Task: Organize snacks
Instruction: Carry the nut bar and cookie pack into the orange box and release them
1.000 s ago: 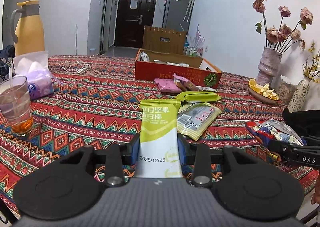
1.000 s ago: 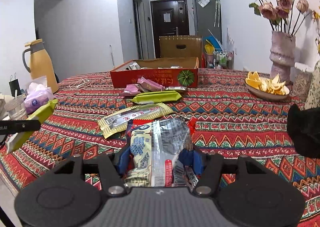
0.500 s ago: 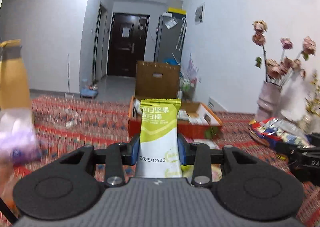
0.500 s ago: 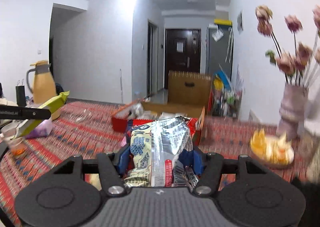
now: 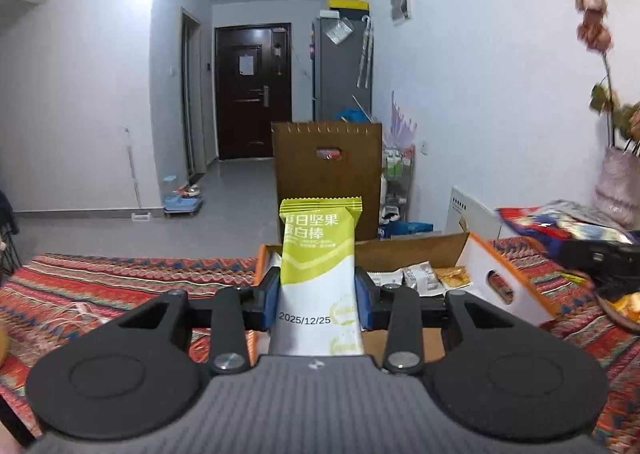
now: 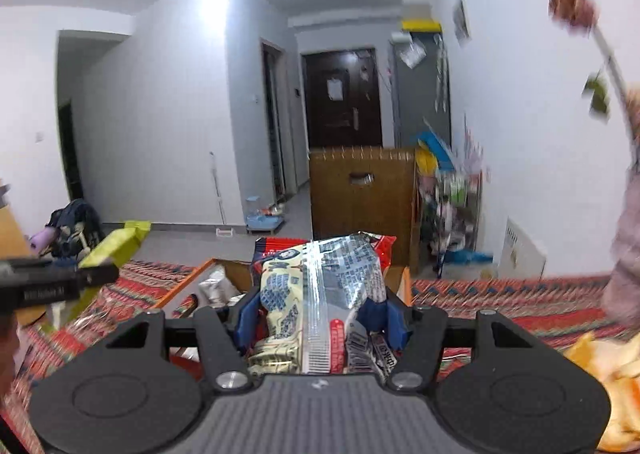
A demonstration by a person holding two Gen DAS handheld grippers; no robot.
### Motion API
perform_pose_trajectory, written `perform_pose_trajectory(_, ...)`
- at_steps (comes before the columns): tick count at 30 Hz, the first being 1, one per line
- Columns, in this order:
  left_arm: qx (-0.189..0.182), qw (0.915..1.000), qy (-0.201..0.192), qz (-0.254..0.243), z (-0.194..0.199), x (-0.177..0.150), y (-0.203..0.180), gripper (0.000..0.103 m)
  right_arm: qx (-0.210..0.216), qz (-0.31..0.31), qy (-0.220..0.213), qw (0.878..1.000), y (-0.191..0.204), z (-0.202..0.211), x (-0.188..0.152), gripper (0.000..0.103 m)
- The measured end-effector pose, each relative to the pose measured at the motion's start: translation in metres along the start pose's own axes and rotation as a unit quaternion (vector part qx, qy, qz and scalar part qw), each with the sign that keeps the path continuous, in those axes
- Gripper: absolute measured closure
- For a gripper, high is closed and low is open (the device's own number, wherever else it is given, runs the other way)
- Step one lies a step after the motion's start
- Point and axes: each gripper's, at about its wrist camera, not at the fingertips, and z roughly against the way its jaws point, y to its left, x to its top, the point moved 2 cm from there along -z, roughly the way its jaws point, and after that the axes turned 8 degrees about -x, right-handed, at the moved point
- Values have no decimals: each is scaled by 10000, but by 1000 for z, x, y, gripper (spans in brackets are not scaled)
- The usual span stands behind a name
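Note:
My left gripper (image 5: pixel 317 300) is shut on a green-and-white snack bar (image 5: pixel 318 266) that stands upright between the blue pads, just above the near edge of the open cardboard box (image 5: pixel 484 286). Several small packets (image 5: pixel 420 279) lie inside that box. My right gripper (image 6: pixel 318 314) is shut on a crinkled red, silver and cream snack bag (image 6: pixel 320 286), held above the box (image 6: pixel 188 286). In the right wrist view the left gripper (image 6: pixel 60 280) and its green bar (image 6: pixel 116 248) show at the left edge. In the left wrist view the snack bag (image 5: pixel 560 224) shows at the right.
A red patterned cloth covers the table (image 5: pixel 120 278). A vase of dried roses (image 5: pixel 618 186) stands at the right, and a dish of orange peel (image 6: pixel 612 374) lies near my right gripper. A brown carton (image 5: pixel 326 174) and a shelf stand on the floor beyond the table.
Both grippers have moved far forward over the table and risen a little, each carrying its snack. The box, once far off, now lies right under them; the loose snacks on the cloth have passed out of view.

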Motion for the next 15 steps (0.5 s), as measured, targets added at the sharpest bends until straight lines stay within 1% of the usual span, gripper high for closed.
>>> perform_pose_trajectory(3,-60,9994,234,250,-46,-10,12,65,-4,-32,371,9993,9,-61,-12,43)
perform_pose_trajectory(4,-56,9991,299,308,-58,-13,15,65,-28,-32,451,9990,14,-75,-16,43)
perform_pose_trajectory(6,50,9987,427,281,-81,-18,20,65,-58,-10,603,9982,23,-103,-24,43)
perform_pose_trajectory(8,209,9978,610,181,-97,-28,22,64,-103,22,721,9973,29,-120,-32,43)
perform_pose_trajectory(9,199,9971,683,254,-104,-34,23,64,-145,41,787,9968,31,-129,-34,43)
perform_pose_trajectory(11,79,9956,927,99,-113,-41,23,63,-166,170,943,9953,39,-142,-39,43)
perform_pose_trajectory(12,105,9953,954,87,-114,-42,25,62,-139,216,999,9947,45,-144,-42,43)
perform_pose_trajectory(13,174,9951,956,178,-112,-43,28,52,-57,265,1075,9938,49,-146,-46,40)
perform_pose_trajectory(14,175,9947,981,237,-111,-43,31,47,60,269,1176,9927,56,-148,-50,38)
perform_pose_trajectory(15,154,9948,954,322,-109,-40,34,44,259,217,1292,9910,65,-148,-53,33)
